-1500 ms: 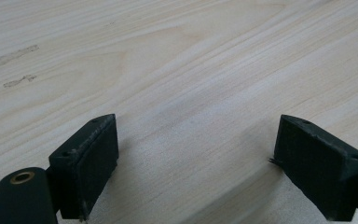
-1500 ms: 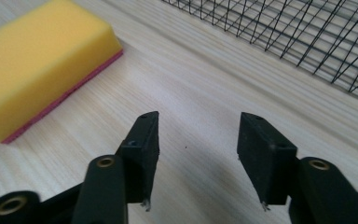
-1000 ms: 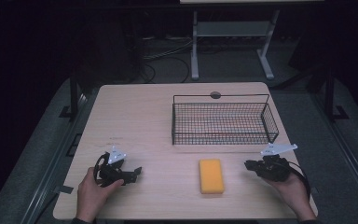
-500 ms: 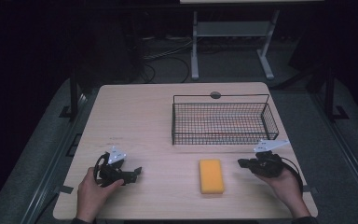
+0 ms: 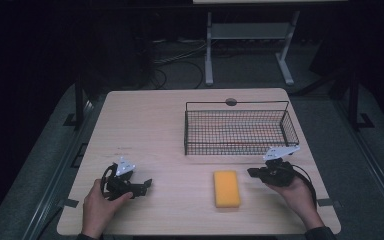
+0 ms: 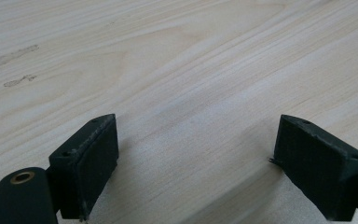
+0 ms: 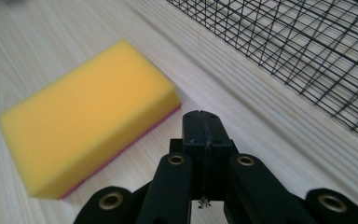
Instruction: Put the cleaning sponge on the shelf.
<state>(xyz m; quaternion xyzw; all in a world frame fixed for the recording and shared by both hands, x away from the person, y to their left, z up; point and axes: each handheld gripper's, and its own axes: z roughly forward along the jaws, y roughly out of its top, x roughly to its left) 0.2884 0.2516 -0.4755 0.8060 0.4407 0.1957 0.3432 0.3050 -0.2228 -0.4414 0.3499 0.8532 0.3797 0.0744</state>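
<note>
One sponge [image 5: 227, 188], one wire basket [image 5: 240, 131]

Yellow sponge [image 5: 227, 188] flat before wire basket [image 5: 240, 131]

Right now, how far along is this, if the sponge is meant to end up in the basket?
Nothing looks done yet: the sponge lies flat on the table, outside the basket, which looks empty. In hand: the right gripper sits beside the sponge, jaws shut on nothing. The left gripper is open over bare wood. Left, if that is the goal: opening, gripping, lifting, placing.
</note>
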